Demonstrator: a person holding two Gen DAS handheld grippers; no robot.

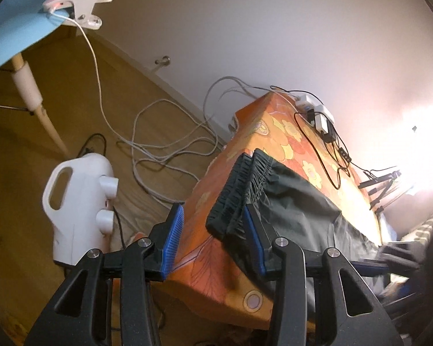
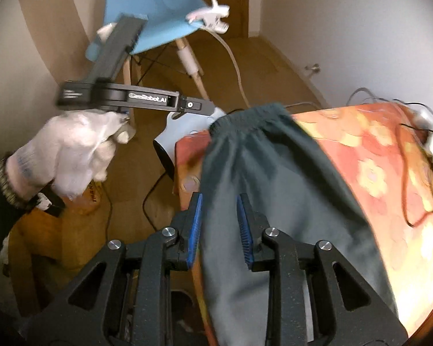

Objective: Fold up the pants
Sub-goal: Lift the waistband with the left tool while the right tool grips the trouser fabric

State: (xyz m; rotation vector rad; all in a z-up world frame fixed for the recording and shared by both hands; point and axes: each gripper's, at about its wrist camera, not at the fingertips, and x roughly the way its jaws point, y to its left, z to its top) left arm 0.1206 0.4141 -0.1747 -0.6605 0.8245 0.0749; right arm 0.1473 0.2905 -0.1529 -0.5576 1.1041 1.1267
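Orange floral tablecloth fills centre-right of your left wrist view. Dark pants lie on it, centre frame in the right view, elastic waistband doubled at the table's edge. Your left gripper is spread, empty, one pad beside the waistband. Right gripper is spread above the fabric, not pinching.
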